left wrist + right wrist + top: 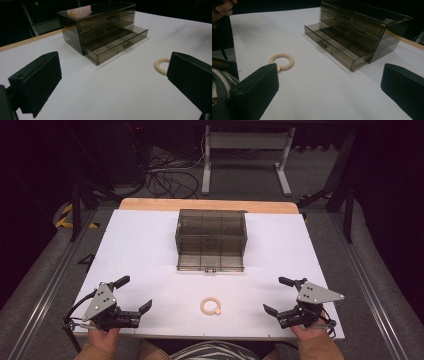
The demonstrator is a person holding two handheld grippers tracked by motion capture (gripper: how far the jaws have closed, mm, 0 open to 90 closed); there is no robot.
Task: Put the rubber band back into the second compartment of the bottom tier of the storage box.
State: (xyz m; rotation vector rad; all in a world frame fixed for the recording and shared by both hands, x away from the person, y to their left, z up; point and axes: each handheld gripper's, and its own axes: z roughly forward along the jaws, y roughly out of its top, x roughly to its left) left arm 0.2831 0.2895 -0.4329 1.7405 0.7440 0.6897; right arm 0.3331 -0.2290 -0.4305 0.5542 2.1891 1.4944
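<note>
Smoked plastic drawer box sits mid-counter with its bottom drawer pulled out, seemingly ready to take the beaded ring lying well in front of it. Left gripper and right gripper flank the ring, jaws apart and empty.

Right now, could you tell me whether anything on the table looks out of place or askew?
Only the bottom drawer of the smoky drawer box stands pulled out, empty; the two above are shut. The braided ring lies loose on the white table.
</note>
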